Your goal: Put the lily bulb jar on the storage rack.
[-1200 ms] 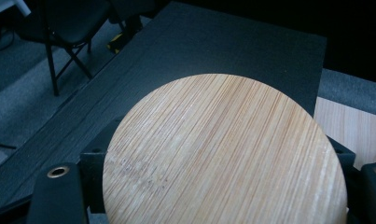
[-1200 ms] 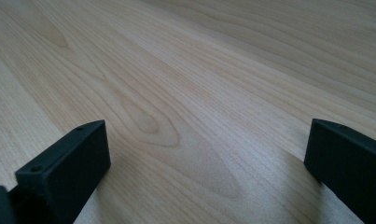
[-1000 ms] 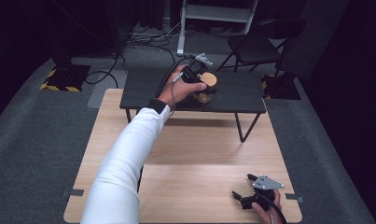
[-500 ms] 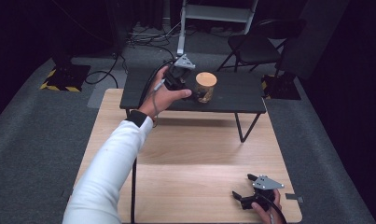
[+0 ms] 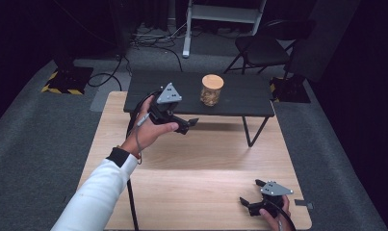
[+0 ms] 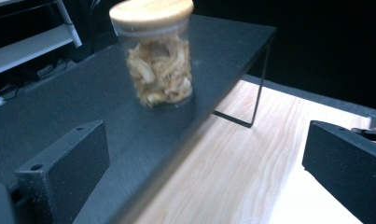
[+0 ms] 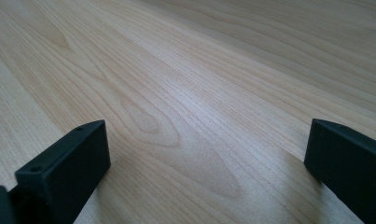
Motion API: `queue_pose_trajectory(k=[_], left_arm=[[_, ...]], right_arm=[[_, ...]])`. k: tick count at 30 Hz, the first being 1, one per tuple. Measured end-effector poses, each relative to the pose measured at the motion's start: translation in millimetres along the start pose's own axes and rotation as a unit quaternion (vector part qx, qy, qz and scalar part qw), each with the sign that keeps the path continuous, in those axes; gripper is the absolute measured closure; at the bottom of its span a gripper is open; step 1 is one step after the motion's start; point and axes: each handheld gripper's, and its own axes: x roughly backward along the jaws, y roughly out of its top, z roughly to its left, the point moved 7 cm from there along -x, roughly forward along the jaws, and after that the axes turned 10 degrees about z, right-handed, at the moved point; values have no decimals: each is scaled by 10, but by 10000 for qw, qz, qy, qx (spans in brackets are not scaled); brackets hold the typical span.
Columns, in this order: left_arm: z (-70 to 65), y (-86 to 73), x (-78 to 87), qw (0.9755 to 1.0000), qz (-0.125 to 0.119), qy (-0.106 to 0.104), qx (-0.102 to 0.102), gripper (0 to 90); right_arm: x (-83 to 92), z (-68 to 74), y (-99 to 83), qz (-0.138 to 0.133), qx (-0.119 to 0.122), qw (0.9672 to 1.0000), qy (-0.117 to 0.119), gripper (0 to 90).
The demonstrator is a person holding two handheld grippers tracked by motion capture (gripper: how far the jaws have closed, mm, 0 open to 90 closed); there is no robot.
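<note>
Change since earlier: left gripper (image 5: 190, 123) has pulled back from the jar (image 5: 212, 90), now low and left of it, near frame centre-left; jar left standing alone on the black shelf (image 5: 239, 96); right gripper (image 5: 249, 192) unmoved at lower right.
Left gripper state: jaws wide apart, nothing between them; in the left gripper view the jar (image 6: 154, 53) sits well ahead at upper centre, clear of both jaws.
Right gripper state: jaws wide apart, empty, resting low over the wooden table (image 7: 199, 93); hand (image 5: 273, 214) on it at the bottom edge.
Jar location: upper centre of the high view, upright on the black shelf, around mid-width, apart from the left gripper.
Jar contents: pale dried pieces, roughly three-quarters full; cannot tell what.
Lid: light wooden disc (image 6: 151, 10), seated on top.
Handling guess: clear wall looks like glass, so stiff, smooth, likely slippery and breakable; contents look light.
Where to grip: across the straight wall at mid-height, below the lid; avoid lifting by the lid, it may pop off.
</note>
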Motion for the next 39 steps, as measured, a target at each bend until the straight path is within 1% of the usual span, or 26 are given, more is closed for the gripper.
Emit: queue_pose_trajectory(k=[1, 3, 6, 9, 10, 13, 14, 17, 18, 21, 22, 25, 30, 34, 36, 39], left_arm=[[-23, -45, 11, 10000, 14, 40, -40, 5], [-48, -137, 25, 10000, 26, 19, -10, 5], [-82, -281, 41, 10000, 29, 49, -2, 5], [-122, -433, 34, 9998, 94, 157, -39, 5], [-142, -482, 27, 9997, 128, 202, -52, 5], [-178, -653, -6, 9997, 118, 190, 23, 5], [-191, -702, -22, 9997, 158, 173, 42, 4], [-244, -846, -67, 9995, 249, 216, -23, 5], [-260, -897, -80, 9995, 240, 212, 17, 5], [-308, -1032, -107, 9992, 299, 280, 5, 5], [-319, -1083, -116, 9992, 302, 266, 11, 5], [-382, -1205, -152, 9985, 422, 332, -72, 6], [-483, -1408, -202, 9981, 512, 306, -132, 6], [-555, -1564, -255, 9981, 567, 251, -32, 7], [-592, -1644, -274, 9979, 579, 280, 45, 7], [-626, -1767, -299, 9975, 660, 228, 73, 6]], right_arm=[[-1, 0, -1, -9, 8, 10000, -6, 0], [0, 1, 0, -1, -4, 10000, -1, 0], [0, 1, 0, 1, -6, 10000, 1, 0], [0, 1, 0, 1, -4, 10000, 1, 0], [1, 1, 0, 1, -5, 10000, 1, 0], [1, 1, 0, 1, -5, 10000, 0, 0], [0, 1, 1, 1, -6, 10000, 1, 0], [0, 1, 0, 1, -5, 10000, 0, 0], [0, 1, 0, 0, -5, 10000, 0, 0], [0, 1, 0, 0, -3, 10000, 0, 0], [0, 1, 0, 0, -4, 10000, 1, 0], [0, 1, 1, 1, -5, 10000, 1, 0], [0, 0, 0, 0, -2, 10000, 0, 0], [0, 1, 0, -1, -2, 10000, 0, 0], [0, 1, 1, 0, -3, 10000, 1, 0], [0, 1, 0, 0, -3, 10000, 0, 0]])
